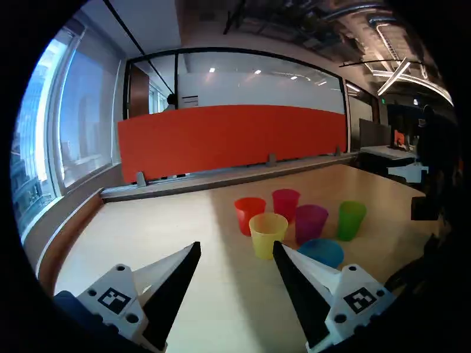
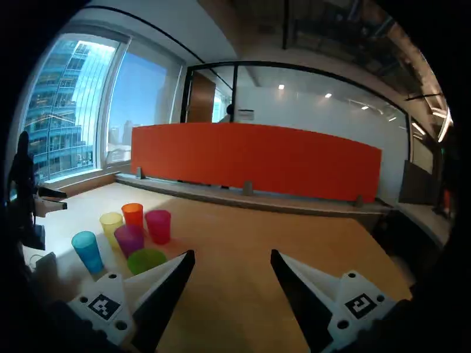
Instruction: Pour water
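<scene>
Coloured cups (image 1: 268,232) close together on table (image 1: 171,229)

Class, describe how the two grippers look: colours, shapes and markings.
The left gripper and right gripper match. Each has two wedge-shaped fingers tapering to points, black on the inner faces and white outside. Each finger's base carries a square black-and-white marker.
</scene>
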